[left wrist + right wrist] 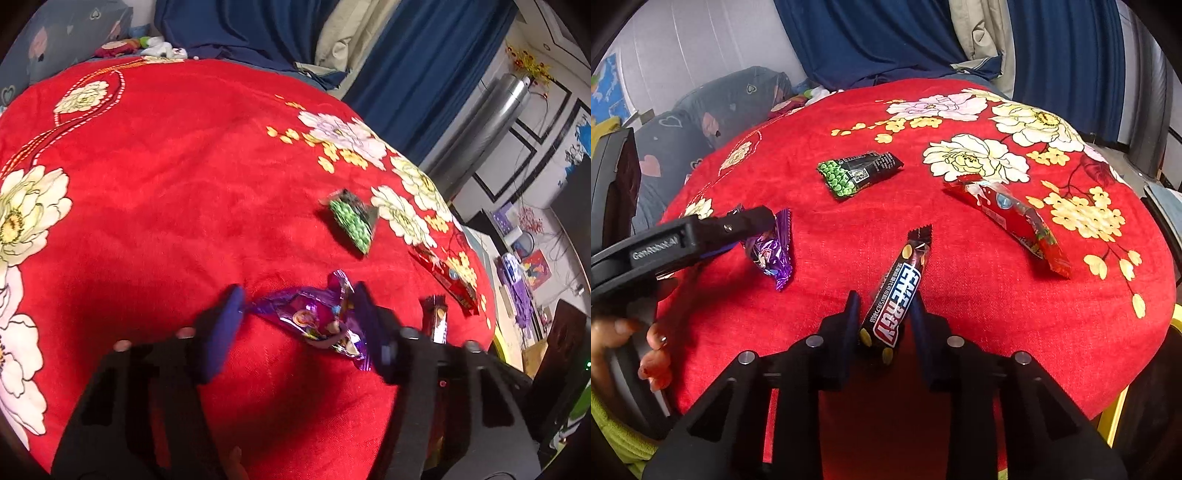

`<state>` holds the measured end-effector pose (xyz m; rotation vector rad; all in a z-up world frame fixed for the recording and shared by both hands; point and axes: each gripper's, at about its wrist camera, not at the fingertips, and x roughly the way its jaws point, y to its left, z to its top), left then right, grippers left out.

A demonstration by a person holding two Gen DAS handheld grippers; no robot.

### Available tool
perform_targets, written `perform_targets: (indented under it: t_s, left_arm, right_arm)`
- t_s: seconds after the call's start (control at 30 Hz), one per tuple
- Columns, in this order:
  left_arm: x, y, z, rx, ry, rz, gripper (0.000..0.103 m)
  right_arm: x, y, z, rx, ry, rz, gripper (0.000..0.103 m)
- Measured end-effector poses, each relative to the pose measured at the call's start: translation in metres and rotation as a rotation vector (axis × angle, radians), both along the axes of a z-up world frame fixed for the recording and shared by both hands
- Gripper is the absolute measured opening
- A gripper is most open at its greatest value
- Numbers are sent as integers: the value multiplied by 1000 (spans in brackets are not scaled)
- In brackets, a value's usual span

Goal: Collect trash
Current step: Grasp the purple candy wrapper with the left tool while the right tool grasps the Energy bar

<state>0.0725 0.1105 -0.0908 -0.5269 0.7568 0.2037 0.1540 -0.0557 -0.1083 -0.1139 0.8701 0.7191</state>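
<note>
Two tools: left tool [297,308] straddles purple wrapper [317,321], pads not pressing; right tool [882,314] straddles energy bar [894,306], contact unclear
Location: red blanket [960,295]
Method: clench fully; then lift

The left tongs [295,314] are smeared by motion in the left wrist view, so whether their pads press the purple wrapper [317,325] cannot be told. At three o'clock of them, the dark snack bar [436,321] is half hidden behind the tong body. In the right wrist view, the hand [646,343] at nine o'clock is cut off by the edge, and small print on the green packet [857,173] is unreadable.
</note>
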Motion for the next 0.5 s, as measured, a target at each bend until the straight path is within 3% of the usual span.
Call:
perform_targets:
  t_s: [0.07, 0.5]
  left_arm:
    - [1, -4, 0, 7, -6, -21, 39]
    - [8, -24, 2, 71, -28, -123, 26]
  right_arm:
    - [-3, 1, 0, -6, -17, 2, 25]
    - [-11, -4, 3, 8, -60, 9, 18]
